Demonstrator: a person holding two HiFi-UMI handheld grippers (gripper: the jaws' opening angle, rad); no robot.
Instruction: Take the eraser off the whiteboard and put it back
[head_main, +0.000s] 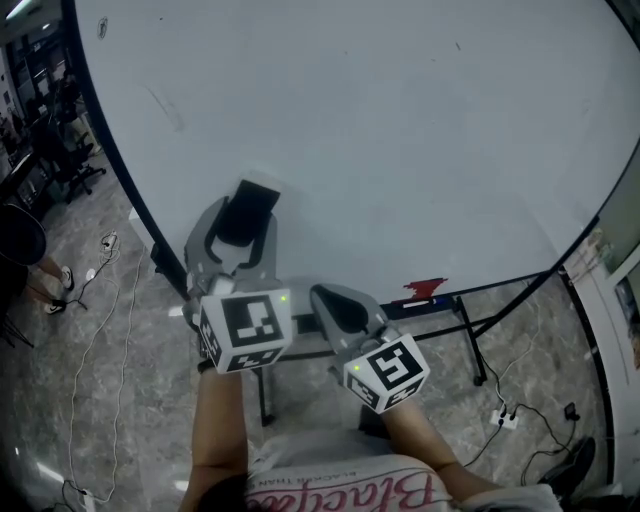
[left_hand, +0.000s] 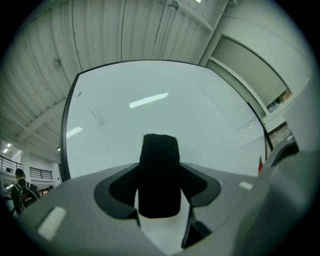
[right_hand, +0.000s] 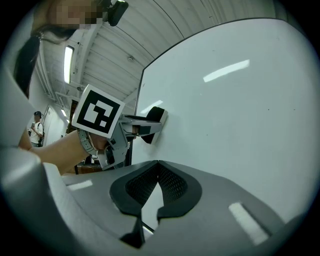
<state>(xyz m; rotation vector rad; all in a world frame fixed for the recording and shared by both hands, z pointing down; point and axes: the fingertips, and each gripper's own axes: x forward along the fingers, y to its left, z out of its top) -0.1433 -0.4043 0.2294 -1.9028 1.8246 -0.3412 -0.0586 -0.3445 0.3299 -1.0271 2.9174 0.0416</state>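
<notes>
- The cube (head_main: 245, 330) on each claw carries black and white square markers, with no words on them.
- The person's shirt (head_main: 345, 492) has pink script lettering; I cannot read it with certainty.
- The left gripper (head_main: 243, 238) is closed on the black eraser (left_hand: 159, 172), with one pad on each side of it.
- The eraser's white face lies flat on the whiteboard (head_main: 400, 130), near its lower left corner.
- The right gripper (right_hand: 158, 170) has its tips together with nothing between them. It is near the board's lower edge and does not touch the board.
- A small red thing (head_main: 425, 289) sits at the board's lower edge.
- On the floor, cables run to a white power strip (head_main: 505, 418).
- An office chair (head_main: 72, 160) stands far to the left.
</notes>
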